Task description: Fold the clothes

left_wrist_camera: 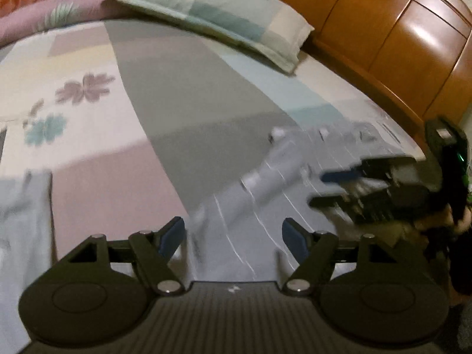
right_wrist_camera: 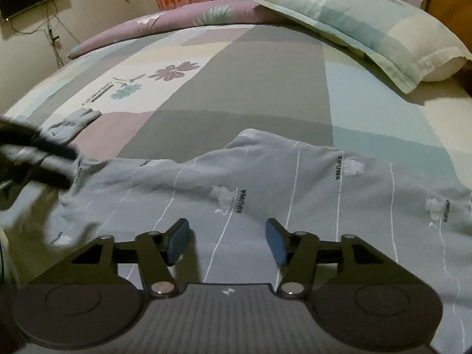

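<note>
A grey-blue garment (right_wrist_camera: 265,183) with thin white stripes and small white animal prints lies spread and rumpled on the bed. In the right wrist view my right gripper (right_wrist_camera: 227,236) stands open just above its near part, with nothing between the blue pads. My left gripper (left_wrist_camera: 233,236) is also open, and the garment (left_wrist_camera: 250,206) runs forward from between its fingers. In the left wrist view the right gripper (left_wrist_camera: 330,188) shows blurred at the right, over the cloth. The left gripper (right_wrist_camera: 56,162) appears as a dark blur at the garment's left corner.
The patchwork bedsheet (right_wrist_camera: 236,88) covers the bed. A pillow (right_wrist_camera: 368,23) lies at the far right and a rolled purple quilt (right_wrist_camera: 162,26) at the back. A small grey cloth piece (right_wrist_camera: 73,121) lies to the left. The wooden headboard (left_wrist_camera: 383,29) bounds one side.
</note>
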`<state>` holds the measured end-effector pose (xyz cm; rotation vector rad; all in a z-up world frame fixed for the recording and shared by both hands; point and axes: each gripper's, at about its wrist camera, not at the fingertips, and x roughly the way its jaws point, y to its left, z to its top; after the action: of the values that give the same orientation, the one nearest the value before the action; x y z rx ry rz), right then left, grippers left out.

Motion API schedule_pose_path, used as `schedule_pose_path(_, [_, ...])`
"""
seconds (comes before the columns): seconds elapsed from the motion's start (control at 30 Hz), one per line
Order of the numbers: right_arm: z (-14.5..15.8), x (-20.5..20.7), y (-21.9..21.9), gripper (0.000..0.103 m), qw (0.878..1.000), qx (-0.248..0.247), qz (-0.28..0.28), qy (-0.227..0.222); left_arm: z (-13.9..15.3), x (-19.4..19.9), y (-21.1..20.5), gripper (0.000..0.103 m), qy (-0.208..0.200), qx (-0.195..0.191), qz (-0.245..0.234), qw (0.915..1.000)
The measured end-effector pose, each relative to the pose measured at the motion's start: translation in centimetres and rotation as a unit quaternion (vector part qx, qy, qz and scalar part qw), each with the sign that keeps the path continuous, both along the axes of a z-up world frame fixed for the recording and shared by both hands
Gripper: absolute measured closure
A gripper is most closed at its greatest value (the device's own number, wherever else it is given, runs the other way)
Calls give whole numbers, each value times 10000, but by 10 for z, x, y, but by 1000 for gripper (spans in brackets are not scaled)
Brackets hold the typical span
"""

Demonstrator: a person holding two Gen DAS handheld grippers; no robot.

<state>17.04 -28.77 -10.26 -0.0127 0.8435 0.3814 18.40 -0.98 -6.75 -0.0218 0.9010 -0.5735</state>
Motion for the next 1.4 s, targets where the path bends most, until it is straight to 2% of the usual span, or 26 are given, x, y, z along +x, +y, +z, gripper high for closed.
schedule_pose_path(0.1, [1,0,3,37,10000,17,1,36,-11,27,1,30,116,104,-184,9997])
schedule_pose_path(0.17, [3,1,3,36,10000,25,-11,66,-20,37,3,30,417,142,-332,9985])
schedule_pose_path(0.3, [6,4,0,36,9999,81,-18,144,-21,30,1,30,746,-113,-954,9926])
schedule_pose_path(0.4, [11,6,-3,36,9999,59,-66,143,-16,22,3,30,673,-175,-1100,9915])
schedule_pose_path(0.53, [28,13,-6,35,9995,320,-26,-9,-9,11,4,30,575,-258,-1295,9896])
schedule_pose_path(0.67, [41,27,8,33,9988,352,245,-221,-5,3,8,30,561,-300,-1482,9869])
schedule_pose_path(0.97, [43,54,68,31,9928,-124,1092,-468,-12,-3,1,30,695,-161,-1876,9796])
schedule_pose_path(1.13, [25,61,99,31,9827,-1023,1518,-282,-10,1,5,30,694,-273,-1871,9795])
schedule_pose_path(1.2, [20,56,96,31,9801,-1181,1579,-231,-12,5,9,30,763,-366,-1823,9796])
schedule_pose_path(1.33, [23,46,84,30,9825,-1169,1425,-274,-24,19,5,29,1052,-539,-1781,9769])
schedule_pose_path(1.4, [29,42,78,30,9841,-1178,1264,-407,-27,25,0,24,1119,-639,-1788,9754])
